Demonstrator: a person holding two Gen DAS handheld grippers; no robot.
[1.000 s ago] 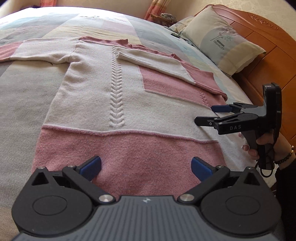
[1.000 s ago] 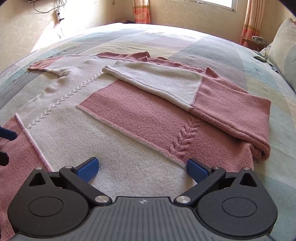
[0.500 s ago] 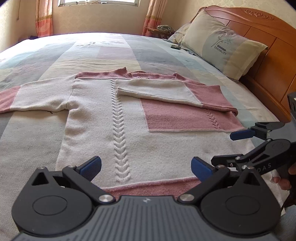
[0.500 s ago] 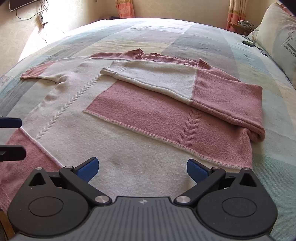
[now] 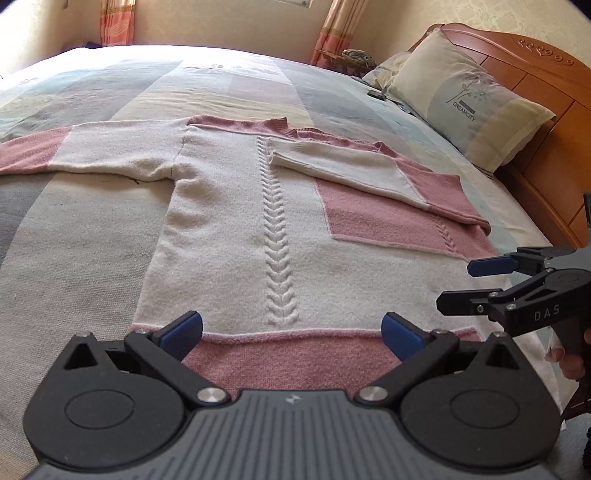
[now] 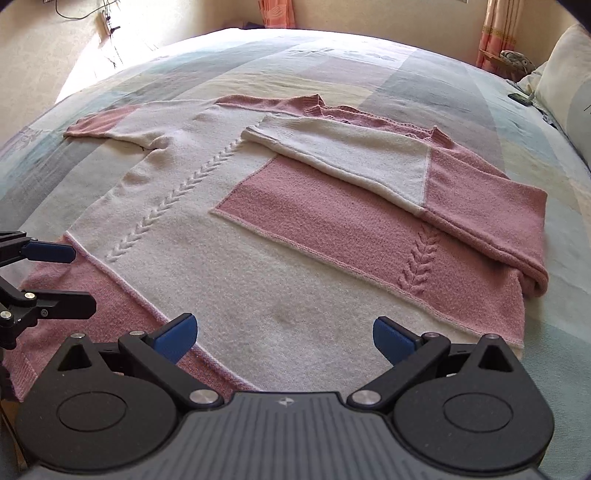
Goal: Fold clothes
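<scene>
My left tongs (image 5: 291, 332) hang spread above the sweater's (image 5: 229, 236) pink hem, whose near edge my housing hides. The sweater lies flat ahead, one sleeve (image 6: 354, 158) folded across it. My right tongs (image 6: 282, 334), also spread, hover just beside.

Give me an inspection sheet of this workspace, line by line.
Surface: bed with patchwork cover, sunlit at far end.
Job's things: sweater lying flat; one side and sleeve folded over the body, other sleeve spread out.
Clutter: small dark object near the pillow.
Grippers: left gripper open, empty; right gripper open, empty.
Cables: wires on the wall.
Surroundings: wooden headboard, curtains.
</scene>
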